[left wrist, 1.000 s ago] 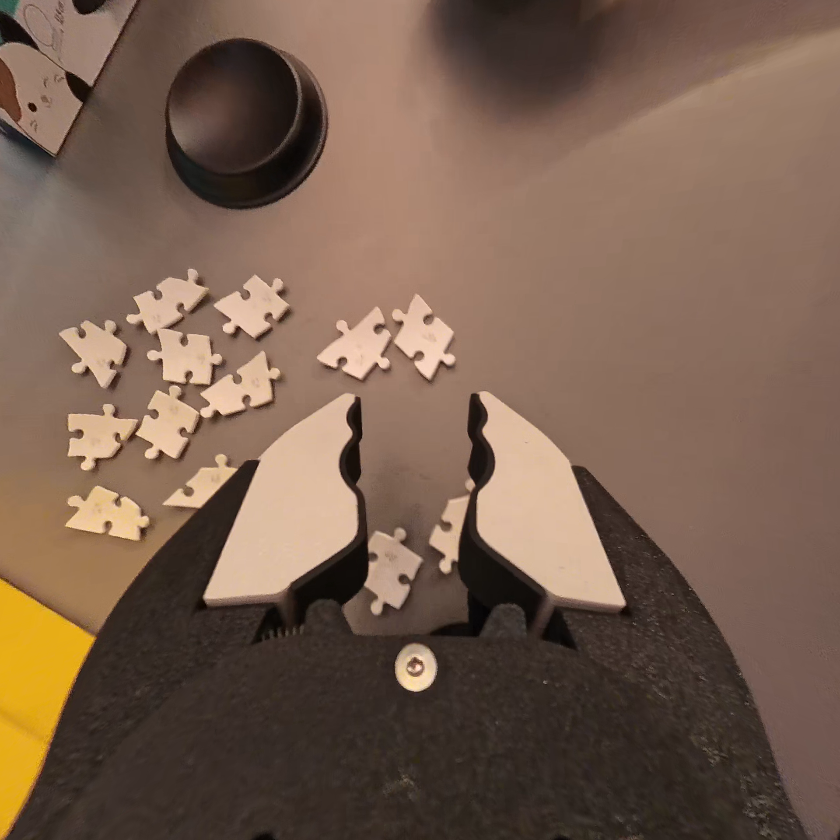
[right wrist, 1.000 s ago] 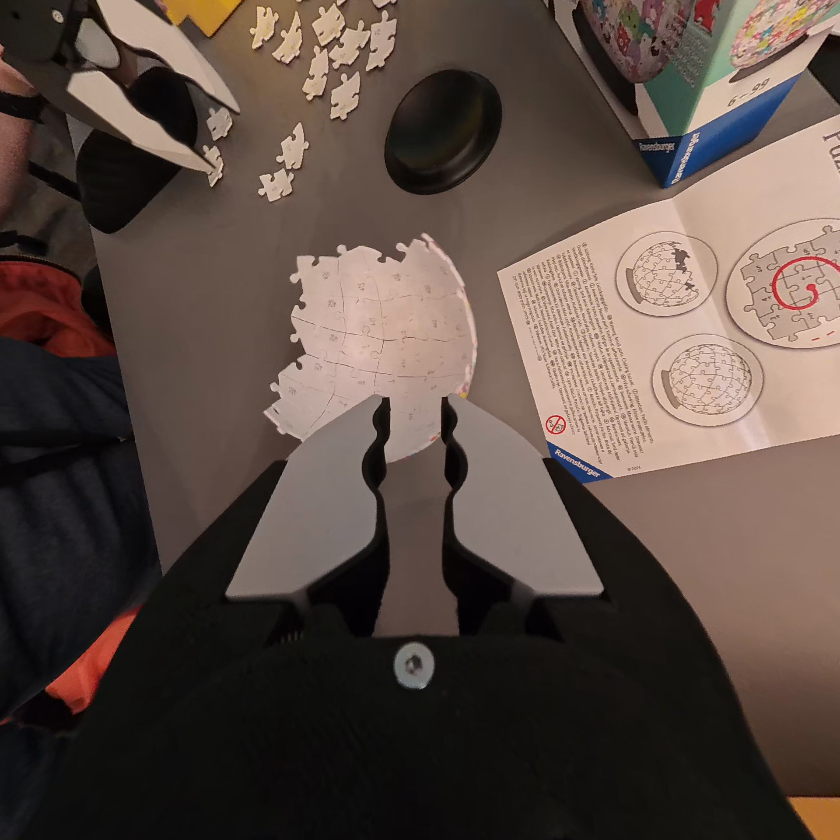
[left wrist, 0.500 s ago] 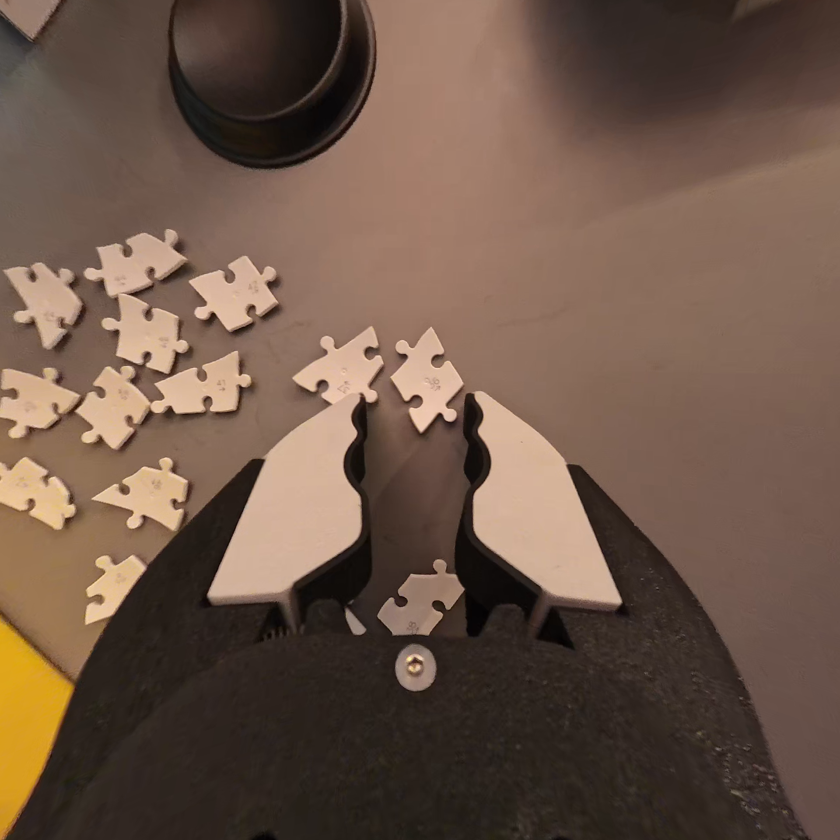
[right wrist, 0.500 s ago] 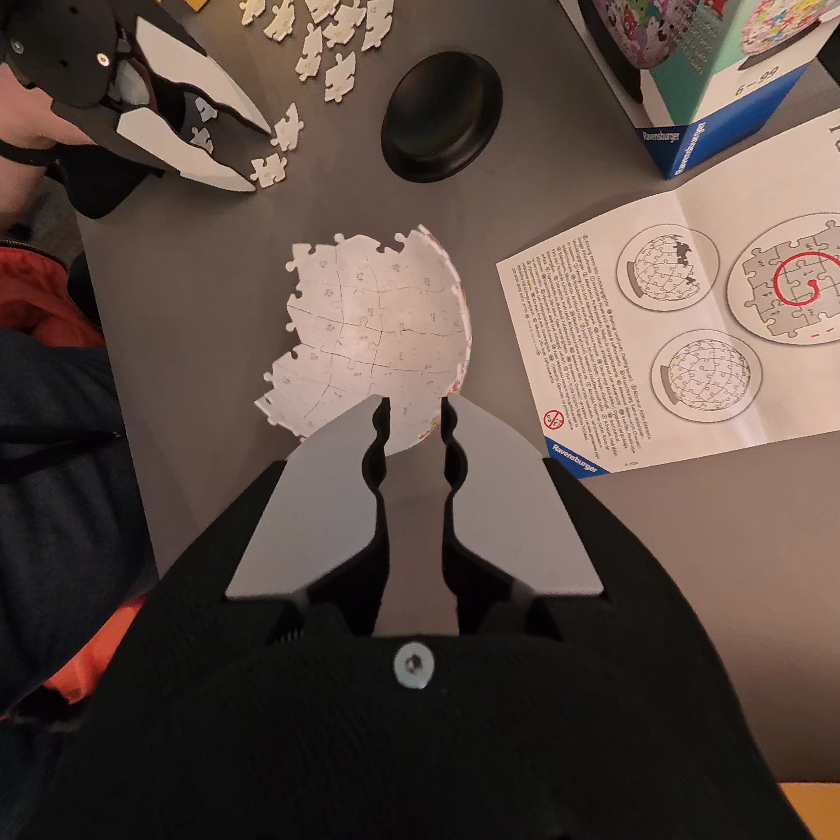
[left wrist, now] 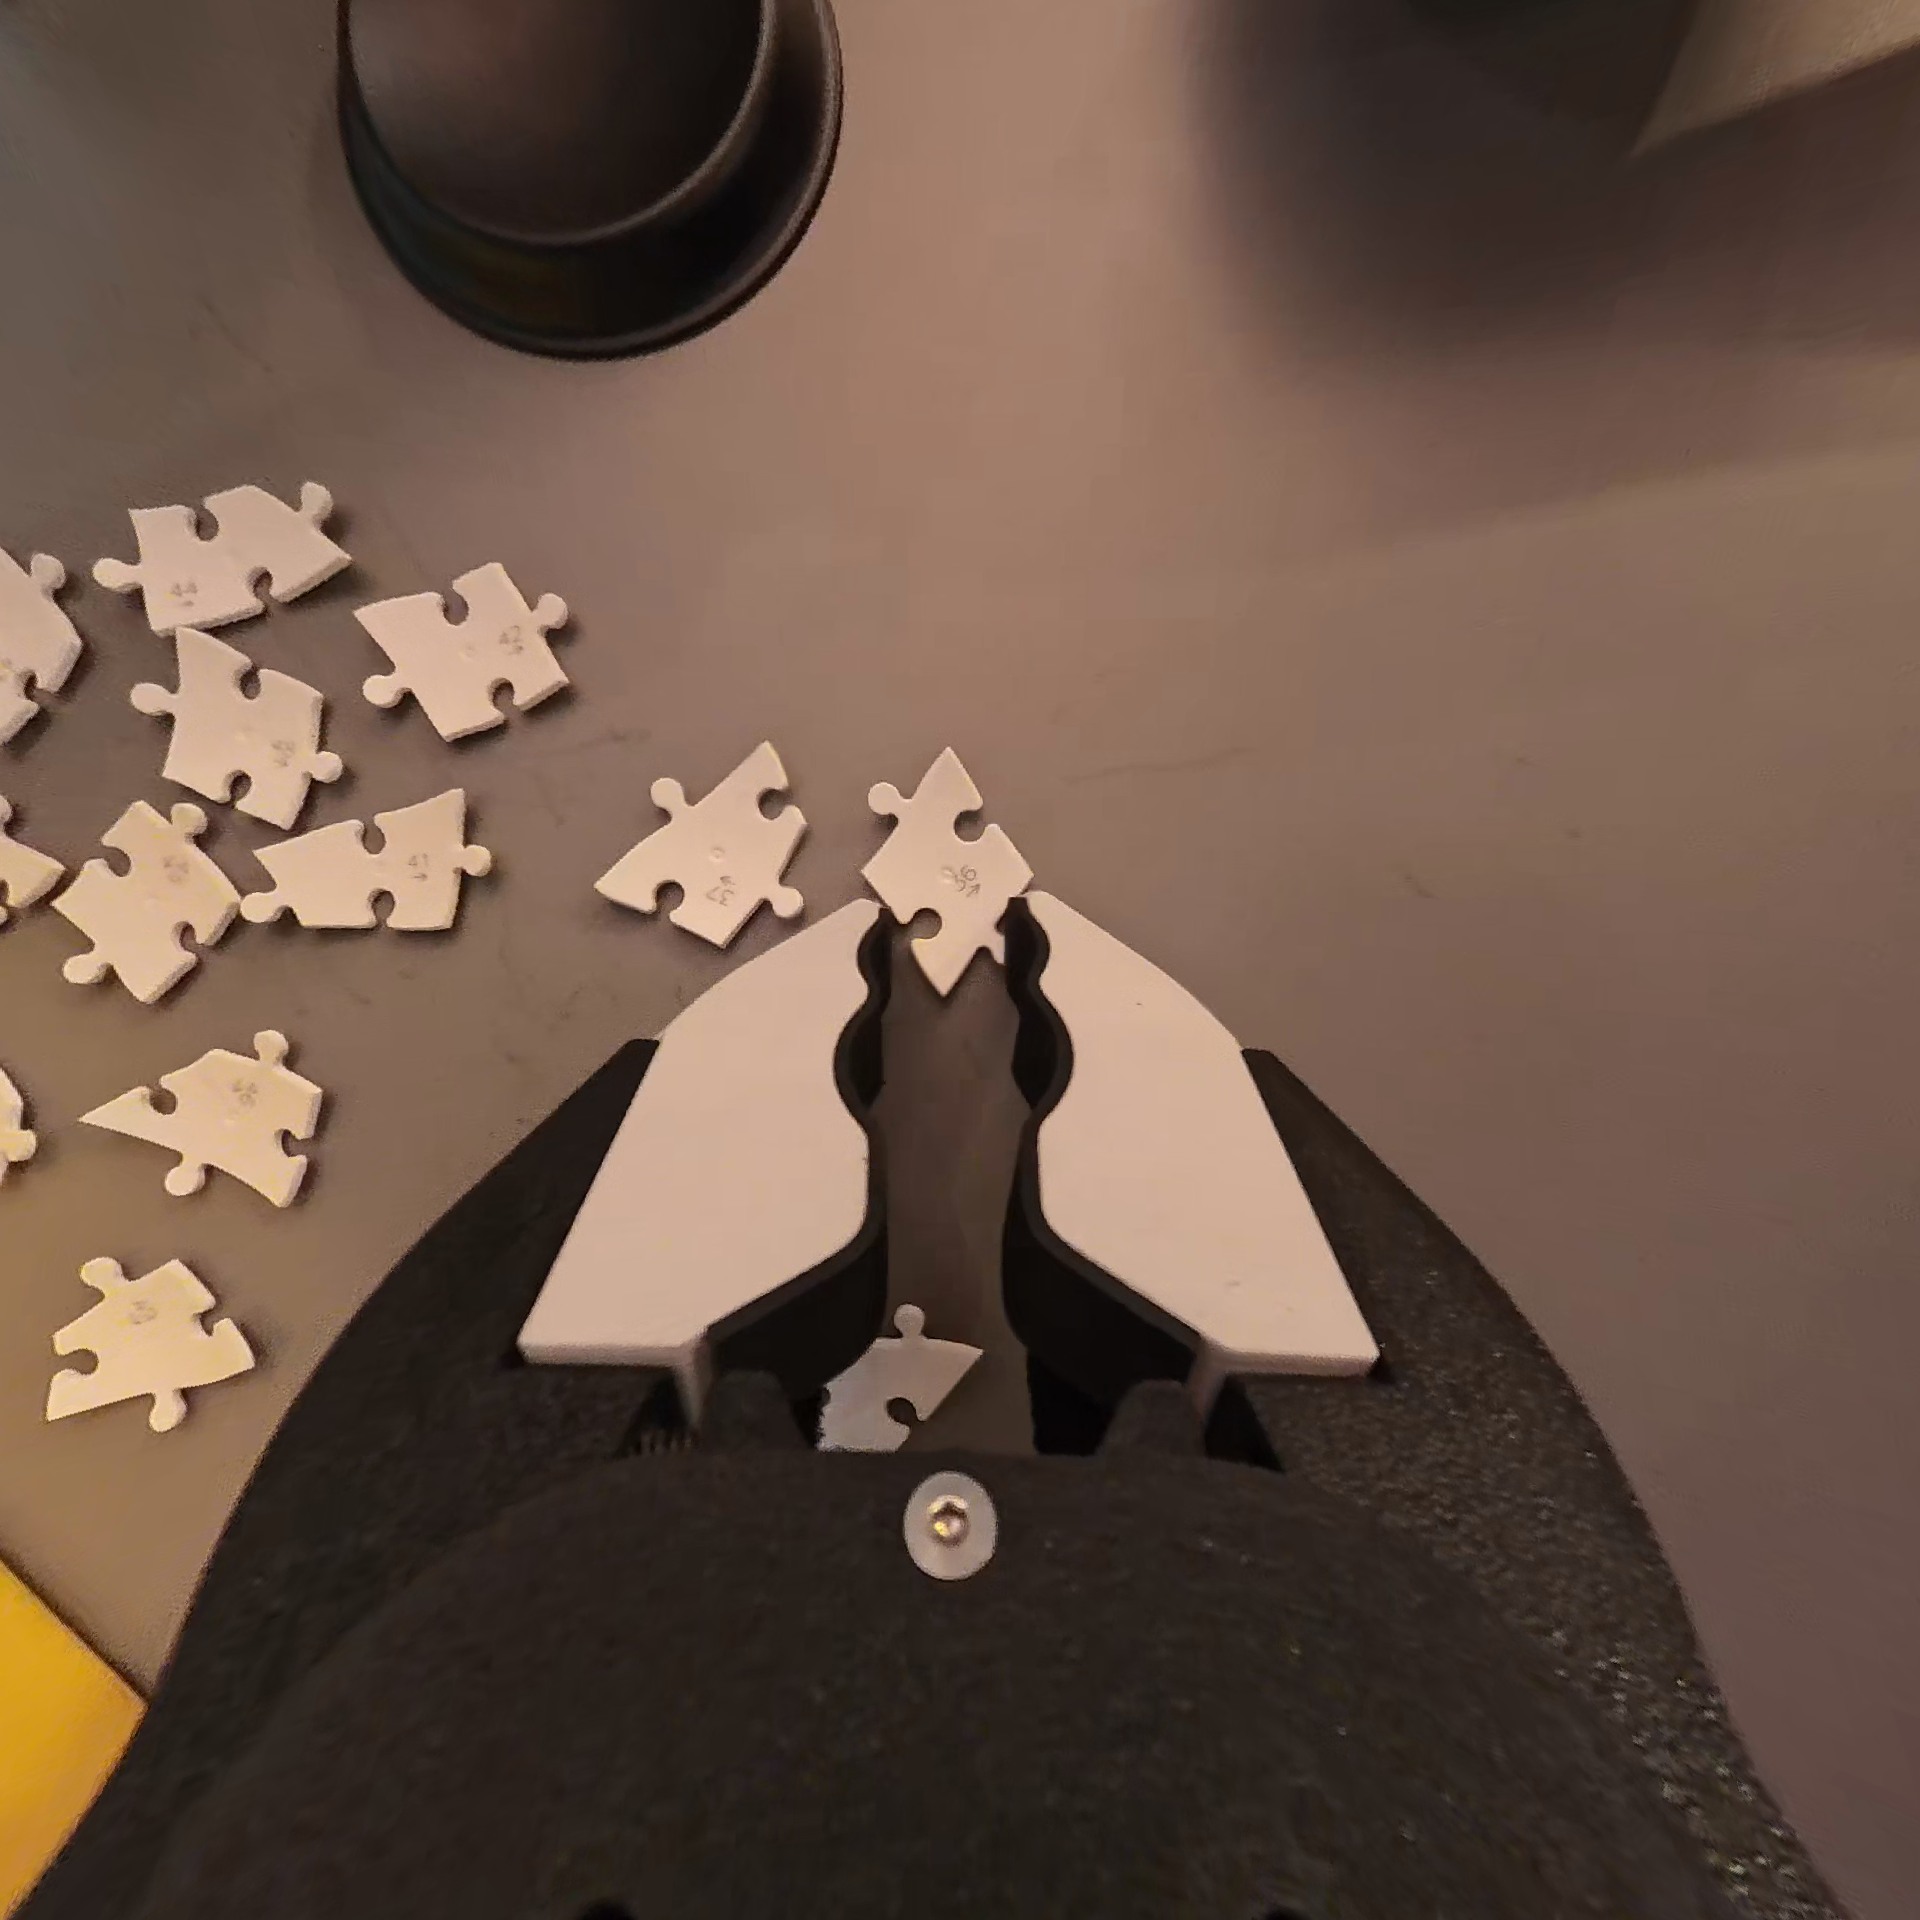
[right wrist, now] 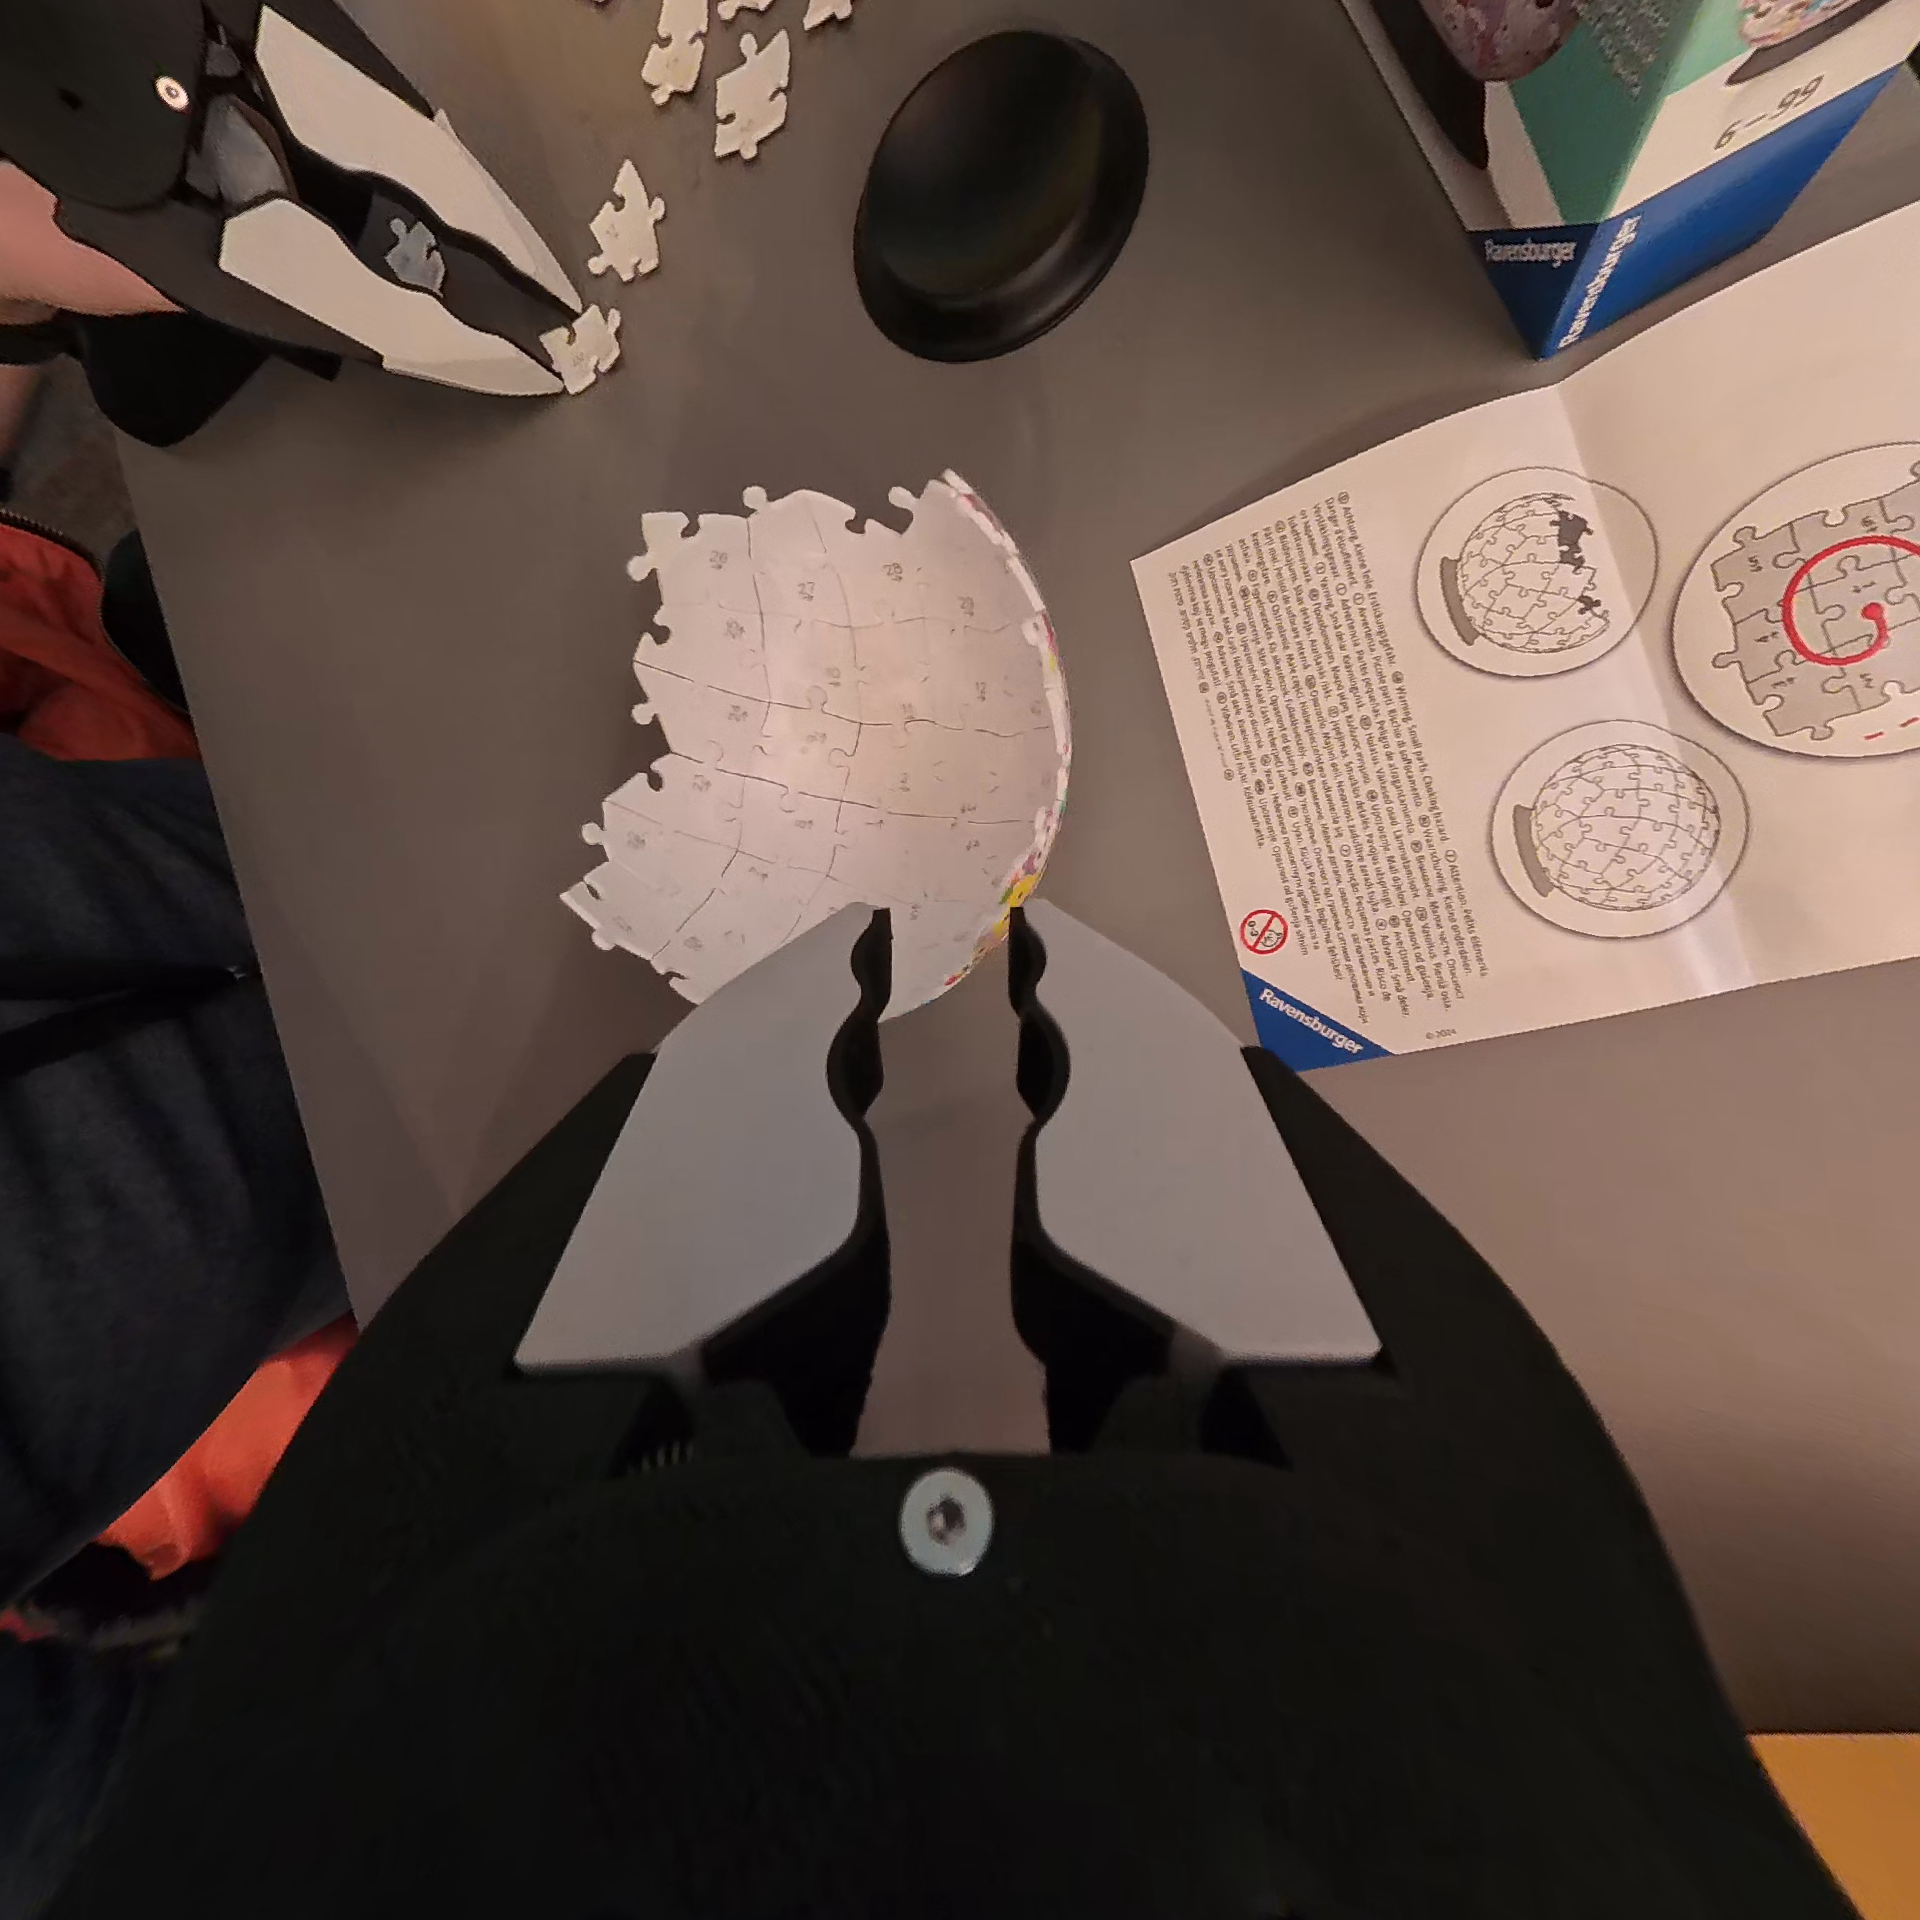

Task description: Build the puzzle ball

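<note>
Left gripper (left wrist: pixel 948 914) tips straddle one piece (left wrist: pixel 948 871); neighbour piece (left wrist: pixel 717 857) just beside left tip. Loose pieces (left wrist: pixel 244 727) crowd left side. Stand (left wrist: pixel 592 166) ahead, well apart. Bare table (left wrist: pixel 1455 831) to right. Half ball (right wrist: pixel 862 727) touching right gripper (right wrist: pixel 945 920) tips; leaflet (right wrist: pixel 1558 727) near right.

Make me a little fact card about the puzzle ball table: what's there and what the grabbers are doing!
Ball: half-built white shell, lying on the grey table
Loose pieces: scattered, white side up
Left gripper: jaws open around one loose piece
Right gripper: jaws open, at the shell's near edge, contact unclear
Stand: black ring, empty
Paper: instruction sheet right of shell
</note>
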{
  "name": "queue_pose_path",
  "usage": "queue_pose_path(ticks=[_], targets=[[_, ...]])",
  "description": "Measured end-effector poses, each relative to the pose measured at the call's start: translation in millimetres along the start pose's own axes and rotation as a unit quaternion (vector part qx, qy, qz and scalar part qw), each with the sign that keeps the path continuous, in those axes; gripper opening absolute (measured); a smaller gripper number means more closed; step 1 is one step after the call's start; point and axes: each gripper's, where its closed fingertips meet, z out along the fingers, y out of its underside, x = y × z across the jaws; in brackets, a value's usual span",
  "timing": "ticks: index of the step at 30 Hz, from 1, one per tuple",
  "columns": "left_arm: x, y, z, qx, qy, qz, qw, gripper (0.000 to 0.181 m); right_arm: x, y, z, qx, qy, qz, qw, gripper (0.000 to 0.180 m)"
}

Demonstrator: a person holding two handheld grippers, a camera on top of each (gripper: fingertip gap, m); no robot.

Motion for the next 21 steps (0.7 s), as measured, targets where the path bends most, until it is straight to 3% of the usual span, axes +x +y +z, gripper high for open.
queue_pose_path(ticks=[7,8,11,13,15,18,21], targets=[[4,0,-5,0.015,-0.013,0.018,1.000,0.016,-4,-5,-4,0.012,0.002,-0.008,1.000,0.023],[4,-2,-8,0.026,-0.019,0.021,0.999,0.001,-5,-8,-6,0.019,0.006,-0.011,1.000,0.023],[7,-13,-19,0.057,-0.037,0.039,0.997,0.000,-17,-26,-16,0.057,0.022,-0.036,0.997,0.023],[12,-10,-19,0.036,-0.027,0.039,0.998,0.002,-31,-34,-20,0.071,0.025,-0.061,0.995,0.023],[21,-14,-18,0.052,0.004,0.020,0.998,0.010,-39,-37,-22,0.075,0.032,-0.077,0.994,0.023],[39,-19,-15,0.061,0.074,-0.021,0.995,0.054,-44,-33,-18,0.062,0.013,-0.077,0.995,0.023],[43,-19,-7,0.050,0.060,0.017,0.997,0.057,-39,-26,-11,0.039,0.017,-0.072,0.996,0.024]])
